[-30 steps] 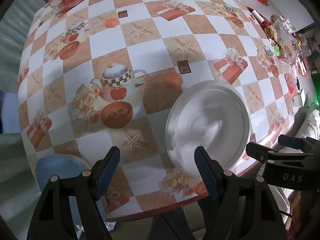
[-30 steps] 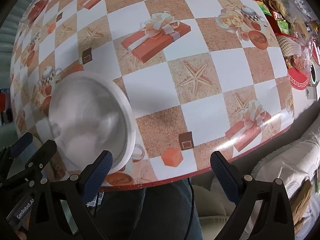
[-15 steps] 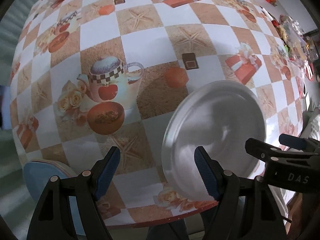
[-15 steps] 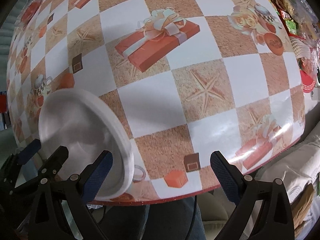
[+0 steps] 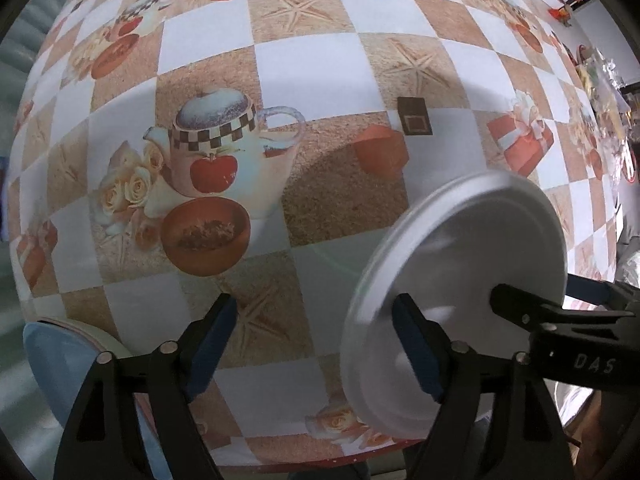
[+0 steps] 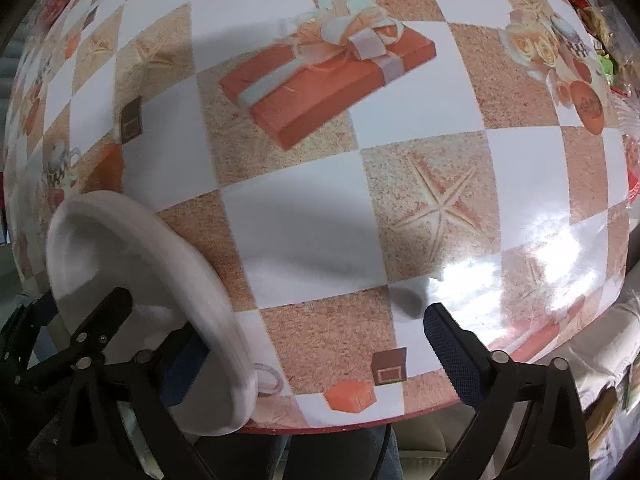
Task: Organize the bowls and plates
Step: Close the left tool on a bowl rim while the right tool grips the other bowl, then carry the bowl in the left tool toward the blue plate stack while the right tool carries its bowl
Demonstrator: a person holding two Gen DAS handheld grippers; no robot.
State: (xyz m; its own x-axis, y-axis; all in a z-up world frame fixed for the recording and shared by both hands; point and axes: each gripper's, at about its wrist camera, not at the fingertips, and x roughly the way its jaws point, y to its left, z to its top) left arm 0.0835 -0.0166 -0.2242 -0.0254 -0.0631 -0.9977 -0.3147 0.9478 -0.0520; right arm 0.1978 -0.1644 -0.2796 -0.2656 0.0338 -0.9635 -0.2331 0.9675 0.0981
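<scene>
White plate (image 5: 472, 264) between opening jaws.

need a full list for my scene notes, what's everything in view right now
tablecloth: 1, orange and white checks with printed teapots, gifts and starfish, covers the table
white plate: 1, white, tilted, by the table's near edge between the two grippers
blue round thing: 1, blue, below the table edge, lower left in the left wrist view; cannot tell what it is
packets: several, mixed colours, far right of the table
person's legs: dark trousers, under the near edge
left gripper: 1, black with blue pads, jaws opening, only cloth between them
right gripper: 1, black with blue pads, open, one finger partly behind the plate
</scene>
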